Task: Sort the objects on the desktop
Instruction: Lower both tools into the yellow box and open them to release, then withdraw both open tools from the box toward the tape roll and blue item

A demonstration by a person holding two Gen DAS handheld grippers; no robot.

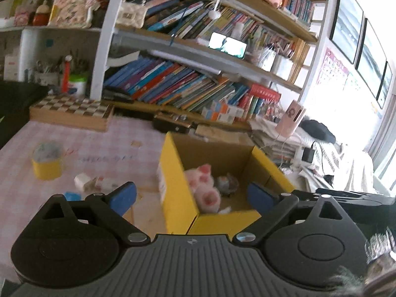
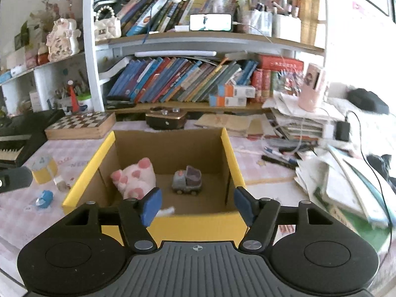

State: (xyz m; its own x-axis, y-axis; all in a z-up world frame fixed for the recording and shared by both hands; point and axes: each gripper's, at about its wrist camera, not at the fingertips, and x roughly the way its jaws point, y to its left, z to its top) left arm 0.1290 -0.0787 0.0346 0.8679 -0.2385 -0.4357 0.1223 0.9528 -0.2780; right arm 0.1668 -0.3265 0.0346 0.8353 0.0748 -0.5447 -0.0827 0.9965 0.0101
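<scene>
Blue-padded fingers of the right gripper [image 2: 196, 205] stand spread apart with nothing between them, poised at the near rim of the yellow cardboard box [image 2: 230, 153]. On the box's brown floor lie a pink-and-white plush toy [image 2: 135, 177] to the left and a small grey toy truck [image 2: 186, 180] beside it, the two apart. The left gripper [image 1: 191, 196] is likewise spread wide and empty, straddling the box's near corner [image 1: 173, 173], with the plush [image 1: 204, 185] and the truck [image 1: 226, 184] visible inside.

Left of the box, on the pink checked tablecloth [image 2: 74, 148], sit a yellow cylindrical container [image 2: 44, 168], a small white carton lying on its side [image 1: 96, 183] and a little blue object [image 2: 44, 198] nearer the camera; these are outside the box. Right of it, pens [image 2: 279, 158] lie loose near a slumped stack of papers and books [image 2: 346, 188].

Behind the box a wooden chessboard case [image 2: 81, 125] rests at the back left, a dark brown small case [image 2: 165, 118] sits centre, and a pink device [image 2: 313, 86] stands on piled papers to the right. A black keyboard [image 2: 17, 136] lies at the far left edge. Shelves along the wall hold rows of leaning books [image 2: 173, 79], a lit phone screen [image 2: 210, 22], a white quilted handbag [image 2: 107, 26] and a pen cup [image 2: 74, 94]. Bright daylight washes out the right side of the room
</scene>
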